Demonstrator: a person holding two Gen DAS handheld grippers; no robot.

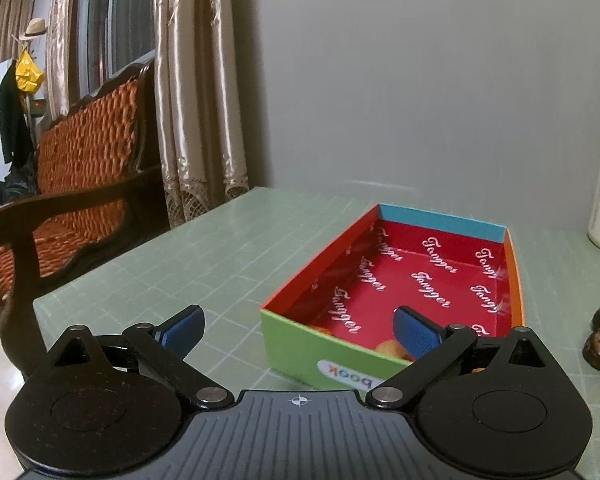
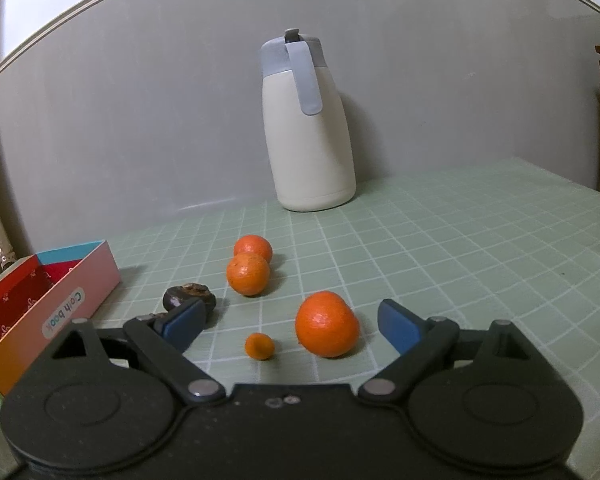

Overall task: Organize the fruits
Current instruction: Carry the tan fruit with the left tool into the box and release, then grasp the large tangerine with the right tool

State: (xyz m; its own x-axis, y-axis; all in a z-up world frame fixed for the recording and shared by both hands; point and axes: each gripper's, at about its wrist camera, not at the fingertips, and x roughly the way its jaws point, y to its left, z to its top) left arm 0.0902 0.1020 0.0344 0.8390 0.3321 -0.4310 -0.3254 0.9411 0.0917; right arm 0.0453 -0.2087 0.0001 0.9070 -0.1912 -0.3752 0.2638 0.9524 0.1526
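The left claw (image 1: 299, 330) stands apart over the near edge of the box (image 1: 300, 356) at lower centre, gripping nothing. The right claw (image 2: 288, 326) stands apart, empty, above the surface (image 2: 460, 240); the large orange (image 2: 326, 324) and small orange (image 2: 259, 346) lie between its fingers at lower centre.

Oranges (image 2: 248, 279) right of box (image 2: 76, 296); jug (image 2: 308, 140) behind

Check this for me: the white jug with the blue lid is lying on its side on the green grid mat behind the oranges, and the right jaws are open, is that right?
Not quite. The white jug stands upright, not on its side; the right wrist view shows it. The rest holds: it is on the green grid mat behind the oranges, and the right gripper has open jaws.
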